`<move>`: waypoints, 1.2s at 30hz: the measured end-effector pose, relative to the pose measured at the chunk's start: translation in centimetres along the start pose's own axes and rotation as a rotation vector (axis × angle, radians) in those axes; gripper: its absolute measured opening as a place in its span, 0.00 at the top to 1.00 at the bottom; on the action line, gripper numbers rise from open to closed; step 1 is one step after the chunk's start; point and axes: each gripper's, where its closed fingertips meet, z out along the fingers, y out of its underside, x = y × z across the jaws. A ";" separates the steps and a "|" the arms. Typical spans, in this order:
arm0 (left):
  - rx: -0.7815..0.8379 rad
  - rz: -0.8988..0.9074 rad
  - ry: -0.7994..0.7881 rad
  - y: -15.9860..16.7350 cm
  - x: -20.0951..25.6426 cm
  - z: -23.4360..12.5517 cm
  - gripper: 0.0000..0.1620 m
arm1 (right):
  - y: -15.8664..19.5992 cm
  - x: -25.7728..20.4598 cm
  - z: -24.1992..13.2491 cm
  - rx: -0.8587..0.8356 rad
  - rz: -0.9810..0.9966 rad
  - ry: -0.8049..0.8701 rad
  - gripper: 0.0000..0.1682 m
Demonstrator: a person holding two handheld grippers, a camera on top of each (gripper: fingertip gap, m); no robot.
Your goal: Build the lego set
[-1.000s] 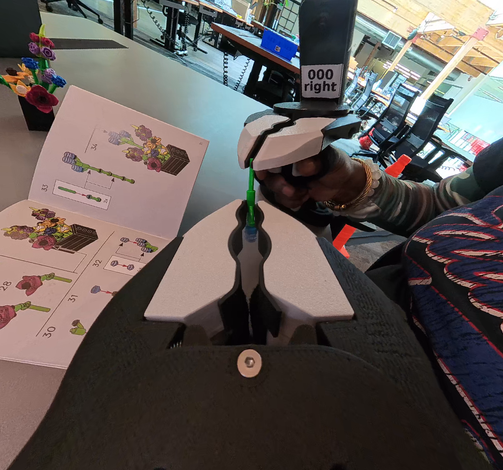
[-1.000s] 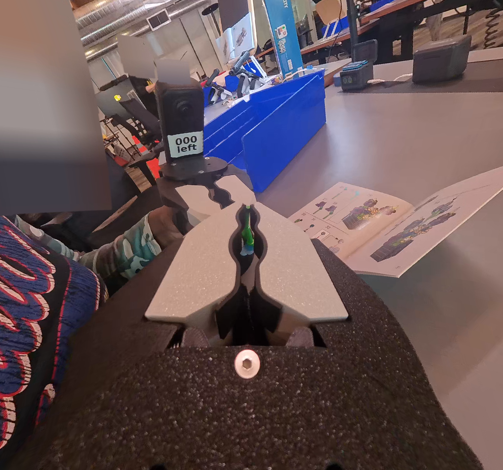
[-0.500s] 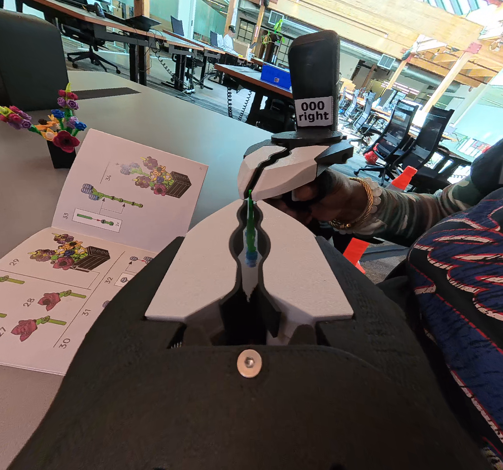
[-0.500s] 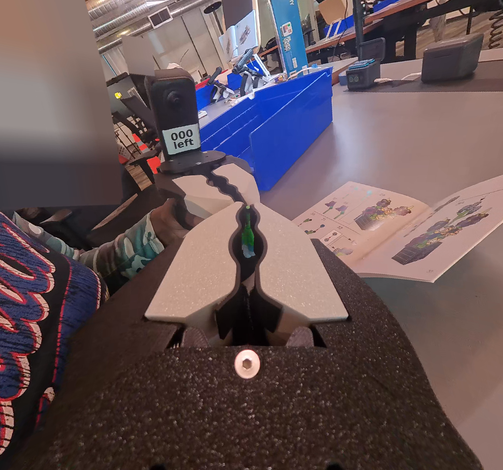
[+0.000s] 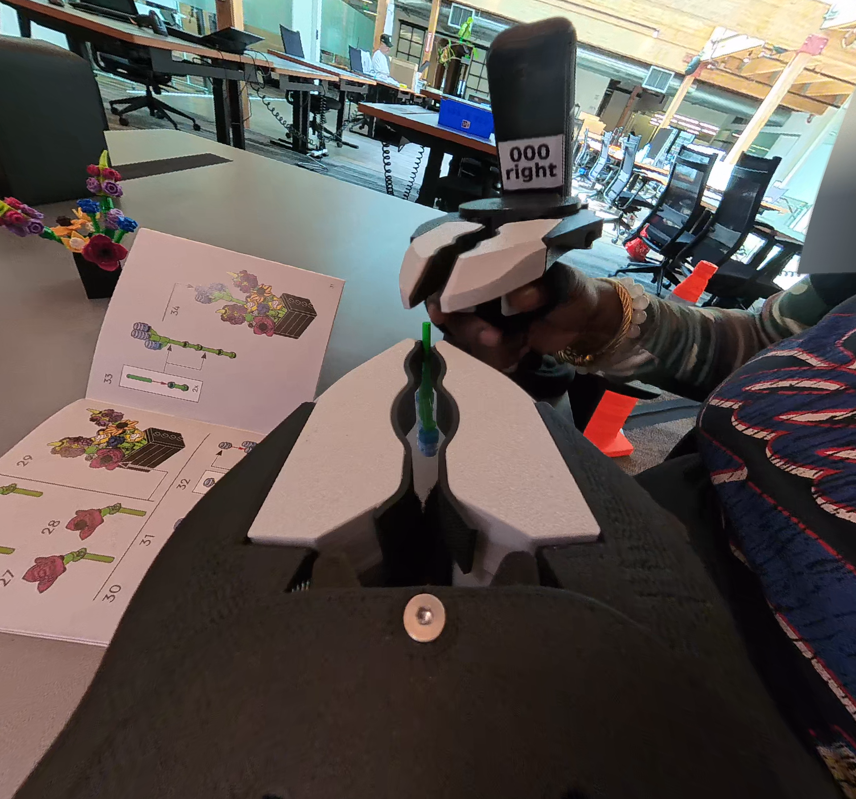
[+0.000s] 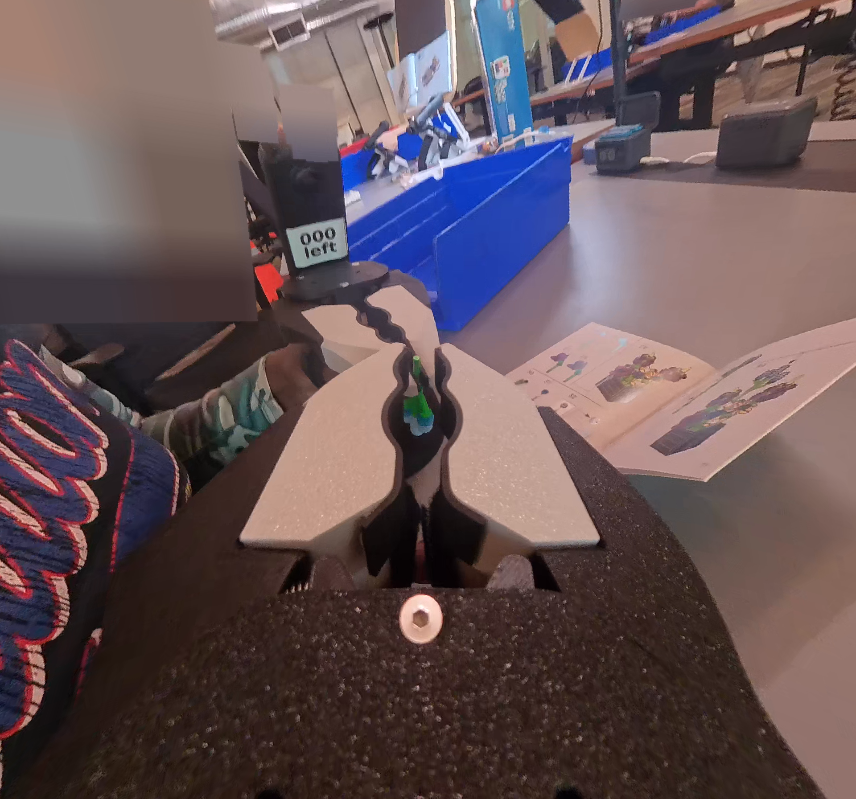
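Two grippers meet tip to tip off the bench's near edge: left gripper (image 5: 425,351) pinches a green stem (image 5: 426,388), long axis along its fingers, blue bud (image 5: 426,443) inward. Right gripper (image 6: 419,351) pinches its own stem piece (image 6: 418,399), pointing back. They look nearly coaxial, nothing between; booklet (image 5: 217,314) and bouquet (image 5: 88,230) lie well aside.

Left gripper (image 5: 425,353) clamped on green stem (image 5: 426,388)

Stem tip protrudes past the fingertips, just below the right gripper (image 5: 419,283); open instruction booklet (image 5: 194,360) and flower model (image 5: 88,230) lie left.
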 end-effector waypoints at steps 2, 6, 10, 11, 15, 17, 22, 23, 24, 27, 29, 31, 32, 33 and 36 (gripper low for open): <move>-0.012 0.009 0.000 0.1 0.1 0.1 0.99 | 0.4 -0.2 0.2 -0.039 -0.023 -0.005 0.93; -0.016 0.013 0.003 0.2 0.1 0.1 0.99 | 0.6 -0.3 0.4 -0.069 -0.051 -0.004 0.98; -0.023 0.017 0.005 0.3 0.2 0.2 0.99 | 0.7 -0.3 0.4 -0.075 -0.048 -0.009 0.98; -0.026 0.018 0.006 0.3 0.2 0.2 0.99 | 0.7 -0.3 0.4 -0.080 -0.051 -0.008 0.99; -0.035 0.022 0.007 0.4 0.3 0.3 0.99 | 0.8 -0.3 0.2 -0.092 -0.088 0.006 1.00; -0.033 0.020 0.006 0.4 0.3 0.3 0.98 | 0.7 -0.3 0.3 -0.089 -0.100 0.012 1.00; -0.025 0.000 0.002 0.3 0.1 0.2 0.97 | 0.6 -0.5 0.4 -0.076 -0.113 0.014 1.00; -0.026 -0.001 0.003 0.3 0.1 0.3 0.97 | 0.7 -0.6 0.4 -0.074 -0.117 0.015 1.00; -0.027 0.001 0.004 0.3 0.1 0.3 0.97 | 0.7 -0.6 0.4 -0.073 -0.119 0.016 1.00; -0.034 0.007 0.003 0.4 0.1 0.3 0.97 | 0.7 -0.6 0.4 -0.073 -0.117 0.018 1.00; -0.036 0.012 0.007 0.4 0.2 0.3 0.98 | 0.8 -0.5 0.4 -0.071 -0.110 0.018 1.00; -0.039 0.017 0.012 0.4 0.3 0.4 0.98 | 0.8 -0.5 0.4 -0.070 -0.104 0.019 1.00; -0.040 0.018 0.013 0.5 0.4 0.4 0.98 | 0.8 -0.5 0.5 -0.071 -0.102 0.018 1.00; -0.040 0.017 0.014 0.5 0.4 0.4 0.98 | 0.8 -0.6 0.5 -0.070 -0.102 0.016 1.00; -0.036 0.011 0.013 0.4 0.3 0.3 0.98 | 0.8 -0.5 0.5 -0.066 -0.100 0.019 1.00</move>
